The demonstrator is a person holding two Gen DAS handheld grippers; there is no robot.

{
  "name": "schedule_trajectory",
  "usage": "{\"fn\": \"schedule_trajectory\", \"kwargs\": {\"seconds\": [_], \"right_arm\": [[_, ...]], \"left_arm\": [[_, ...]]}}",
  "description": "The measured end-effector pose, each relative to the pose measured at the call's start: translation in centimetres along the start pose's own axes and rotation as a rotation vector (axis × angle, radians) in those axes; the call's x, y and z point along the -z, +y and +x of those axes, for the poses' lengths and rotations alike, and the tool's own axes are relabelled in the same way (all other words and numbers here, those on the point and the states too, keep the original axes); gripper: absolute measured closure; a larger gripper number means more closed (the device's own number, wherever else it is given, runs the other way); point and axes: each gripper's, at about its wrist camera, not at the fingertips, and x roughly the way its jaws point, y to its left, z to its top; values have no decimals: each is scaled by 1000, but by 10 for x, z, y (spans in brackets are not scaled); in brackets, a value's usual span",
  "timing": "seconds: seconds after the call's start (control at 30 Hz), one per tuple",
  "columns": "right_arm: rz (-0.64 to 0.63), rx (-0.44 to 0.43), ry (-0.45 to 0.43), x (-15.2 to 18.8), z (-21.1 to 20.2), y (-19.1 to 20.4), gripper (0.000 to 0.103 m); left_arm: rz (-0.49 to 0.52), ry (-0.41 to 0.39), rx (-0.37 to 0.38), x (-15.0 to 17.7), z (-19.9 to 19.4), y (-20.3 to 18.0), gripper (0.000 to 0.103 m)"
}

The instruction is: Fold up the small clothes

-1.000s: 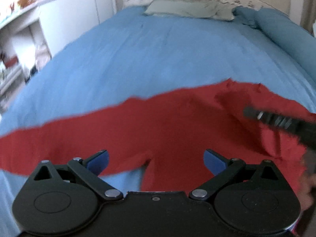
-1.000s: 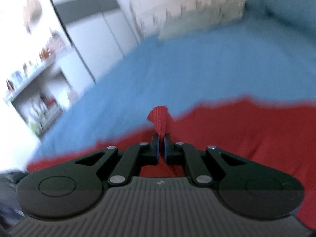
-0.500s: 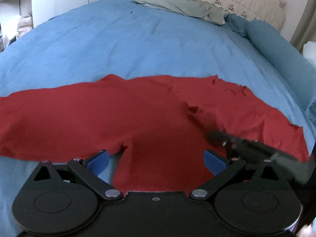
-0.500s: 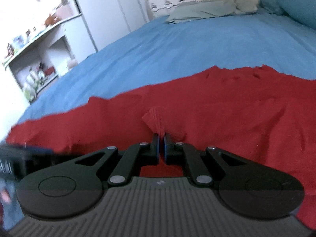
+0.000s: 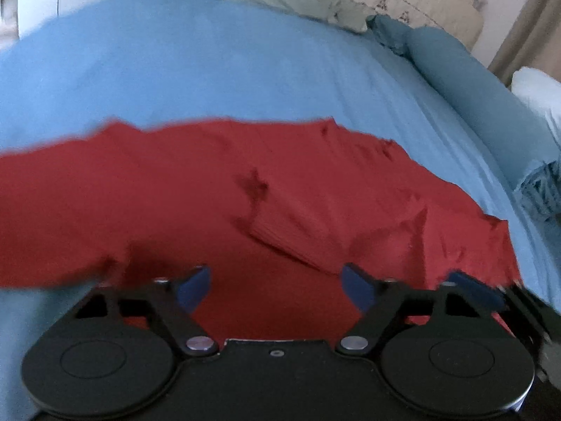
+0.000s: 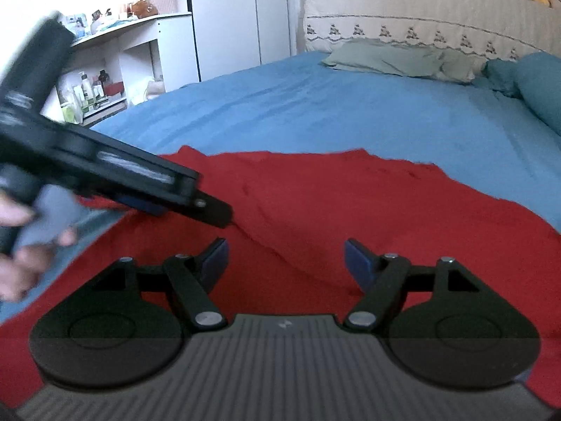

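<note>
A red garment (image 5: 245, 193) lies spread across the blue bed sheet (image 5: 210, 63); a folded-over flap (image 5: 315, 231) lies on its middle. It also shows in the right wrist view (image 6: 350, 203). My left gripper (image 5: 277, 286) is open and empty, low over the garment's near part. In the right wrist view the left gripper's body (image 6: 105, 172) comes in from the left. My right gripper (image 6: 285, 258) is open and empty, just above the red cloth. Its finger (image 5: 477, 289) shows at the lower right of the left wrist view.
A grey-green pillow (image 6: 396, 59) and a teal bolster (image 5: 484, 94) lie at the head of the bed by a cream headboard (image 6: 438, 10) with plush toys. White shelves with bottles (image 6: 91, 94) and a wardrobe (image 6: 238, 21) stand to the left.
My right gripper has opened and let go of the red cloth it was pinching; the flap now lies folded on the garment. My left gripper has moved closer to the garment.
</note>
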Motion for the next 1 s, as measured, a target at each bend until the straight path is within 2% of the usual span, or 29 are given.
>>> {"fn": "schedule_trajectory", "kwargs": {"seconds": [0.03,0.13,0.2,0.3,0.4,0.43,0.57,0.7,0.8,0.87,1.0], "right_arm": [[13,-4,-3,4,-9,-6,13],[77,-26,-29,17,-33,-26,11],[108,-26,-44,25,-43,-36,11],[130,-5,-41,35,-49,-47,11],[161,9,-28,42,-51,-57,11],[165,16,-26,43,-50,-58,11],[194,62,-11,51,-54,-67,11],[230,77,5,59,-58,-76,11],[239,92,7,60,-63,-81,11],[244,106,9,61,-66,-83,11],[278,117,24,64,-65,-89,11]], "left_arm": [[-22,1,11,2,6,0,32],[-51,-54,11,5,14,-6,33],[-62,-79,15,4,18,-10,38],[-61,-101,-5,0,25,-16,51],[-58,-113,-44,-3,32,-19,80],[-58,-114,-55,-4,33,-19,96],[-69,-133,-62,-10,30,-19,99],[1,-236,-62,-20,7,-27,99],[66,-312,-131,-23,-17,-22,99],[71,-334,-173,-17,-23,-8,99],[35,-300,-233,1,-14,22,99]]}}
